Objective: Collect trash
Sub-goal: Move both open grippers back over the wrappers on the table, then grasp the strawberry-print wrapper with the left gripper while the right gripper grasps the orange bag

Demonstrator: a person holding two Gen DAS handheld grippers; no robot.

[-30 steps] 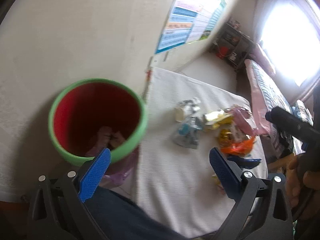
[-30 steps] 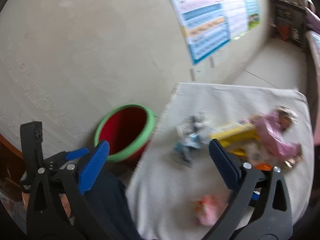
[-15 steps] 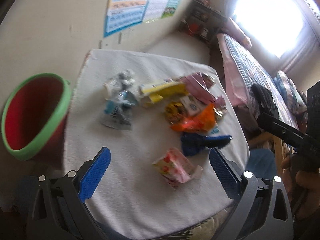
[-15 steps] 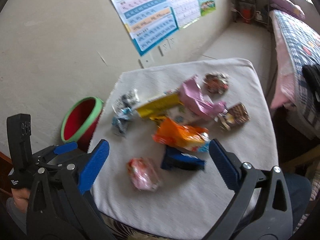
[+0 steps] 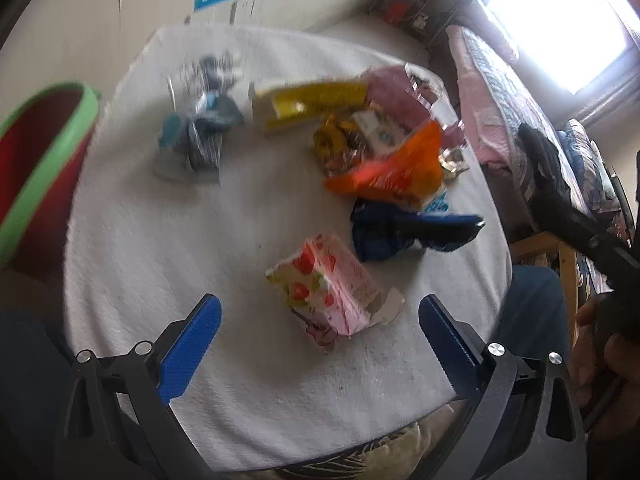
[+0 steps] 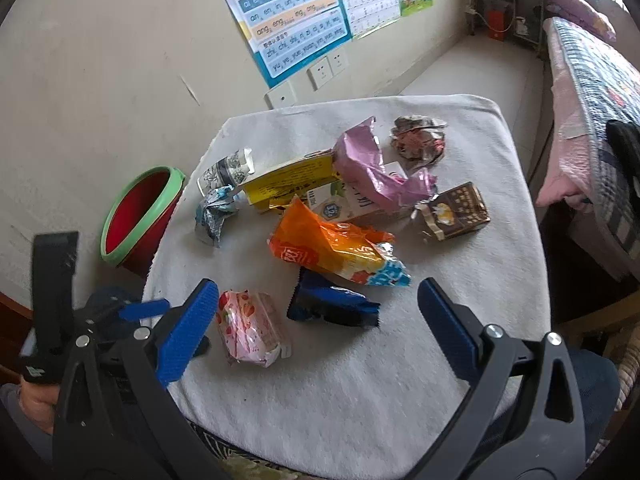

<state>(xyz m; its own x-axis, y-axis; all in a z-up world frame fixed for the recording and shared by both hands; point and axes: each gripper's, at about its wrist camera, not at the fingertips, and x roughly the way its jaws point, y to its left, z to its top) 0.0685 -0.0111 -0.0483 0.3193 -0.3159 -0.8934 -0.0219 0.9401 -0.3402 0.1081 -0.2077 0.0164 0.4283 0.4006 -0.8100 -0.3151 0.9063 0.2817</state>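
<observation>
Trash lies on a small table covered with a white cloth (image 6: 460,280). A pink strawberry carton (image 5: 324,292) (image 6: 250,326) lies nearest, just ahead of my open, empty left gripper (image 5: 316,320). Beside it lie a dark blue wrapper (image 6: 332,304) (image 5: 404,228), an orange packet (image 6: 332,248) (image 5: 392,172), a yellow box (image 6: 292,180), a pink bag (image 6: 372,164), a brown carton (image 6: 456,210) and silver wrappers (image 6: 216,212). My right gripper (image 6: 316,320) is open and empty above the table's near side. The red bin with a green rim (image 6: 140,216) (image 5: 36,168) stands left of the table.
A wall with posters (image 6: 292,12) and sockets runs behind the table. A bed with a pink quilt (image 6: 588,92) stands at the right. The left gripper's body (image 6: 56,304) shows at the lower left of the right wrist view.
Both grippers swung right, away from the bin and over the table. The left one came down close to the strawberry carton. Both stayed open.
</observation>
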